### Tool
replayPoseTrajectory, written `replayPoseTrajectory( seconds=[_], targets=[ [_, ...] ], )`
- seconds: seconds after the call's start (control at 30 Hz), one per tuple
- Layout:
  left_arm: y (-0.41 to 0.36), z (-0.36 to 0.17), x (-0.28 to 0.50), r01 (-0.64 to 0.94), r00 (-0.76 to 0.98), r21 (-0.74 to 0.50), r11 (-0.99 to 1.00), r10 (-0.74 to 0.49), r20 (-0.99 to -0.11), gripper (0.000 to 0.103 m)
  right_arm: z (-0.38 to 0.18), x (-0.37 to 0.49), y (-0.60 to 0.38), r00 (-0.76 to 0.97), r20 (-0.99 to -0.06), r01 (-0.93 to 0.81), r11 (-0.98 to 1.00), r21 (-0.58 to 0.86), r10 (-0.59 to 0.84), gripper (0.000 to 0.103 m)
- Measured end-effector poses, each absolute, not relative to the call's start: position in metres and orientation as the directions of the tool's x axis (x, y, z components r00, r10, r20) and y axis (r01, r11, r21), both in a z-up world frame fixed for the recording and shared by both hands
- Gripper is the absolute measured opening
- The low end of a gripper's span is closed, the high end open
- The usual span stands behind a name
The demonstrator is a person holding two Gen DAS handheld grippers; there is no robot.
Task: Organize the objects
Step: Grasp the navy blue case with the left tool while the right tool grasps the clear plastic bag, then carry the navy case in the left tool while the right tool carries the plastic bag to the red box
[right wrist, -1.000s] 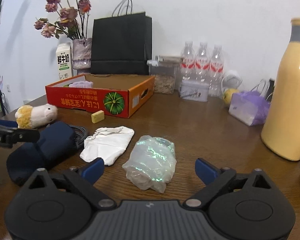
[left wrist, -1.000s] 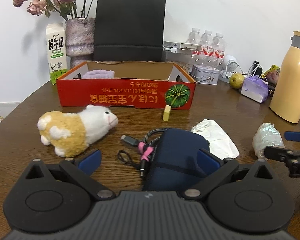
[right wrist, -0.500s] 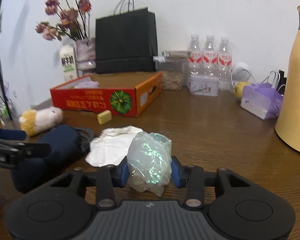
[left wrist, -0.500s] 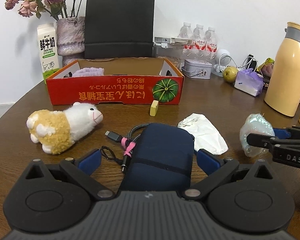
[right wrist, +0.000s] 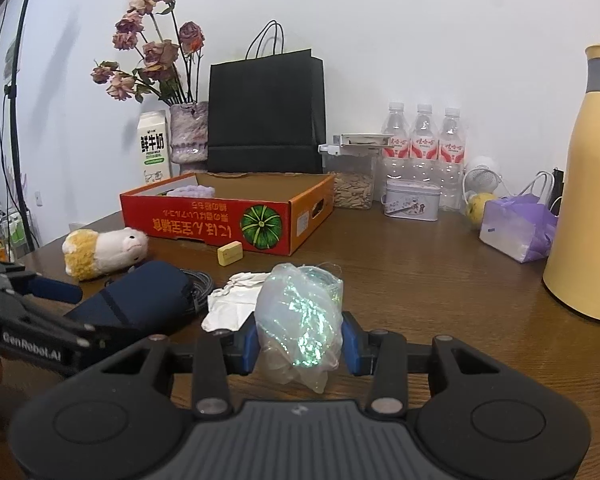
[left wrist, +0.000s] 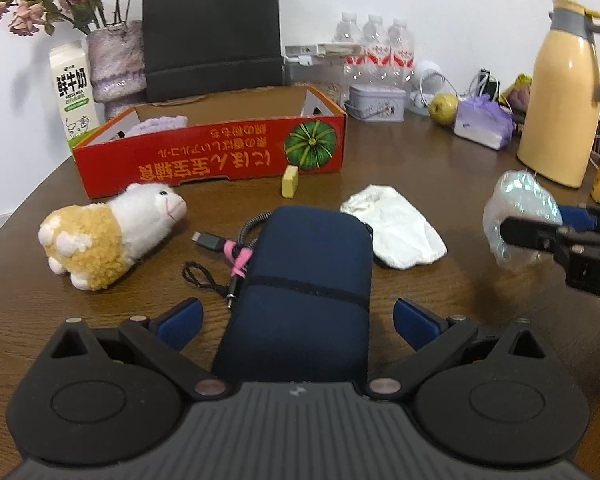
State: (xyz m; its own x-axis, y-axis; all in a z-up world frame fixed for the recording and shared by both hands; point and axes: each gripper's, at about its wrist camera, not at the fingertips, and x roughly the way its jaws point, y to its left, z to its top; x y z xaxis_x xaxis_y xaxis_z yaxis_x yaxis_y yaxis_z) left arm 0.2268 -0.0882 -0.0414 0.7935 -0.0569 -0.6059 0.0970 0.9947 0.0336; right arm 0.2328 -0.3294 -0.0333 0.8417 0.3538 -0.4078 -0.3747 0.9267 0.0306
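Note:
My right gripper (right wrist: 300, 344) is shut on a crumpled iridescent plastic bag (right wrist: 300, 320), its blue pads pressing both sides. In the left wrist view the same bag (left wrist: 516, 208) hangs a little above the table at the right. A navy pouch (left wrist: 308, 272) lies lengthwise between the spread fingers of my left gripper (left wrist: 298, 314), which is open; its pads stand apart from the pouch. The red cardboard box (left wrist: 204, 160) with a pumpkin print stands behind, holding a lilac cloth (left wrist: 156, 125).
A plush sheep (left wrist: 108, 236), a cable with a pink tie (left wrist: 228, 248), a yellow block (left wrist: 290, 182) and a white cloth bag (left wrist: 396, 232) lie around the pouch. A yellow thermos (left wrist: 560, 92), bottles, tin, milk carton, vase and black paper bag line the back.
My right gripper closed on the plastic bag and raised it off the table. The left gripper edged forward, so the navy pouch lies deeper between its open fingers.

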Motion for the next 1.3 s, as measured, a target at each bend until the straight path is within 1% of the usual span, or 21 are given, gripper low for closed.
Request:
replayPoseTrajectory(
  seconds=[0.23,0.7,0.73,0.8,0.83,0.87,0.93,1.0,1.17,1.3],
  targets=[
    [-0.086,-0.055,0.235,0.095,0.751,0.017,0.995,-0.061,-0.657,0.103,-0.033,0.232,-0.331,0.850,-0.402,-0.359,0.933,0.031,0.340,0.040],
    [-0.087,-0.056,0.233,0.066,0.764,0.007,0.998,-0.046,-0.643,0.103,-0.033,0.232,-0.334,0.854,-0.399,-0.345,0.938,0.043,0.333,0.040],
    [-0.086,-0.055,0.232,0.062,0.767,0.003,0.998,-0.046,-0.640,0.101,-0.034,0.231,-0.334,0.854,-0.400,-0.344,0.938,0.045,0.332,0.040],
    [-0.083,-0.053,0.230,0.032,0.781,-0.008,0.999,-0.030,-0.624,0.088,-0.034,0.229,-0.333,0.854,-0.399,-0.343,0.938,0.048,0.333,0.040],
    [-0.081,-0.053,0.228,0.033,0.786,-0.022,0.999,-0.039,-0.617,0.084,-0.034,0.228,-0.333,0.854,-0.399,-0.344,0.938,0.050,0.334,0.040],
    [-0.080,-0.052,0.227,0.033,0.793,-0.031,0.999,-0.045,-0.608,0.078,-0.034,0.228,-0.333,0.854,-0.399,-0.343,0.938,0.050,0.333,0.040],
    [-0.079,-0.051,0.225,0.027,0.797,-0.037,0.999,-0.044,-0.602,0.076,-0.035,0.226,-0.332,0.855,-0.400,-0.339,0.939,0.051,0.330,0.040],
    [-0.080,-0.049,0.222,0.036,0.806,-0.036,0.999,-0.051,-0.590,0.070,-0.035,0.225,-0.332,0.857,-0.401,-0.331,0.942,0.055,0.325,0.040],
    [-0.087,-0.044,0.213,0.071,0.826,0.000,0.997,-0.059,-0.561,0.067,-0.035,0.223,-0.334,0.859,-0.408,-0.306,0.949,0.074,0.309,0.040],
    [-0.084,-0.036,0.210,0.074,0.834,-0.024,0.997,-0.075,-0.547,0.067,-0.036,0.223,-0.332,0.858,-0.419,-0.299,0.952,0.063,0.298,0.040]
  ],
)
